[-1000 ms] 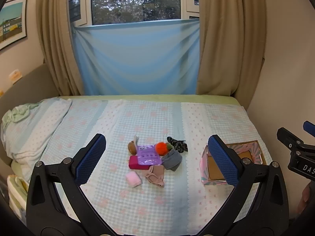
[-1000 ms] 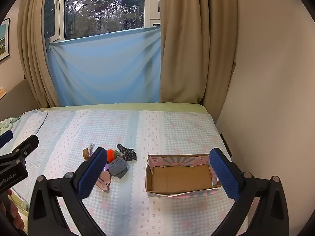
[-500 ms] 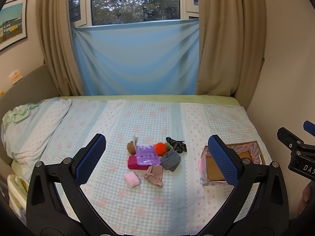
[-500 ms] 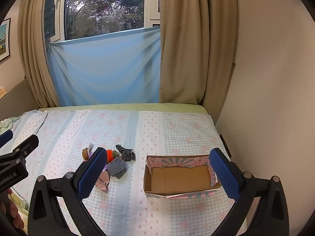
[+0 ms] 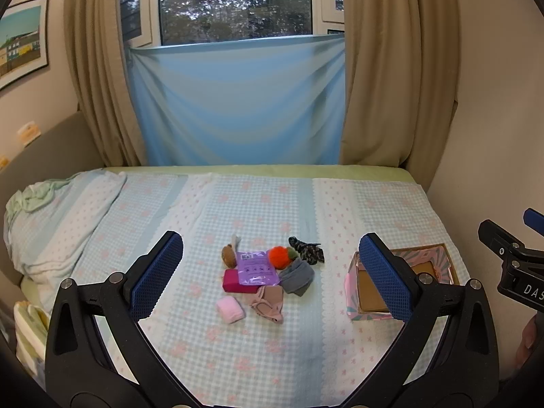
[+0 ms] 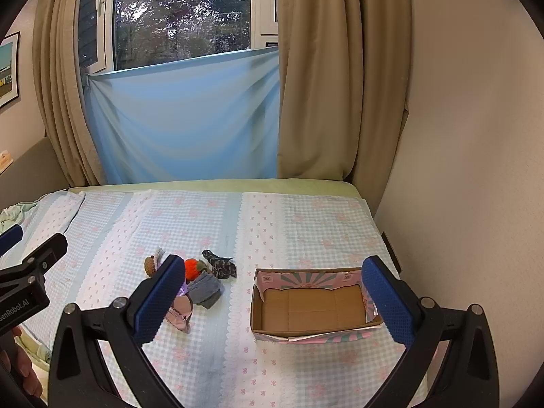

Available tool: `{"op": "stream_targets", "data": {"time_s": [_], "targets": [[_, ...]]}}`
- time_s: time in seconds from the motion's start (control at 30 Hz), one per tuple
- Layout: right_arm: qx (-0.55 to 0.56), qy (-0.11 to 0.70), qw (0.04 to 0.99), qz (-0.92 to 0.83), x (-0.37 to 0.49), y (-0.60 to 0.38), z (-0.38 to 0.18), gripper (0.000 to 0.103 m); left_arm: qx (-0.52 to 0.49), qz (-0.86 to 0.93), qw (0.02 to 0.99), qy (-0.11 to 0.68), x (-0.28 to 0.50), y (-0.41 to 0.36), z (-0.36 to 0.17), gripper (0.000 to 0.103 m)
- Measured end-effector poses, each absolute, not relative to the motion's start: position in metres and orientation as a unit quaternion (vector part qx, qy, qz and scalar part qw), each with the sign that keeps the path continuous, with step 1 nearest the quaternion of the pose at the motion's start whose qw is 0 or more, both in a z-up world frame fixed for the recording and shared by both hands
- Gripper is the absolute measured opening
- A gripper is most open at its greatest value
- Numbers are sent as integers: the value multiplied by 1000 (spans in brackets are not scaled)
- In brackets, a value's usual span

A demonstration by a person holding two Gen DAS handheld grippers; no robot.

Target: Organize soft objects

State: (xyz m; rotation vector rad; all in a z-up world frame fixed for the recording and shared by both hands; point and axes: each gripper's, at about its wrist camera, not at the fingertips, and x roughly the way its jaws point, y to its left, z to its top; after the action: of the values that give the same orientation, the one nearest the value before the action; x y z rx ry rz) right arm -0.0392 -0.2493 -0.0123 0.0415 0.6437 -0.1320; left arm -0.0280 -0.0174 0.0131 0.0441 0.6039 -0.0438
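Left tool [image 5: 270, 273]: released, above bed [image 5: 238, 346]. Right tool [image 6: 272, 301]: released. Pile of soft things [image 5: 268, 277]: mid-bed. Cardboard box [image 6: 311, 302]: just right of pile, nothing inside.

Left tongs [image 5: 270, 273]: held level in the air, blue pads spread wide, gripping nothing.
Right tongs [image 6: 272, 301]: held beside the left, blue pads equally wide apart, gripping nothing.

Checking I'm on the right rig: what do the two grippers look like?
Both match: the left gripper and right gripper have black plastic frames with silver bolts, and textured blue pads on the fingers. White lettering marks each body. No cables or sleeves show.
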Motion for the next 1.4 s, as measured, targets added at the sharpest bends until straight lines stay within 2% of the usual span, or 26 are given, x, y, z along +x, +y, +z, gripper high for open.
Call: {"op": "stream_targets", "data": {"time_s": [0.4, 0.7, 1.0, 1.4], "targets": [[18, 317, 946, -64, -39, -250, -13, 103, 15, -23, 954, 299, -30, -14, 14, 103], [7, 337, 941, -43, -23, -248, -20, 103, -11, 9, 943, 332, -18, 5, -2, 103], [36, 382, 923, -19, 26, -212, -74, 103, -41, 14, 923, 382, 25, 70, -59, 103], [114, 445, 886, -60, 113, -139, -171, 103, -58, -76, 888, 450, 170, 150, -169, 103]]}}
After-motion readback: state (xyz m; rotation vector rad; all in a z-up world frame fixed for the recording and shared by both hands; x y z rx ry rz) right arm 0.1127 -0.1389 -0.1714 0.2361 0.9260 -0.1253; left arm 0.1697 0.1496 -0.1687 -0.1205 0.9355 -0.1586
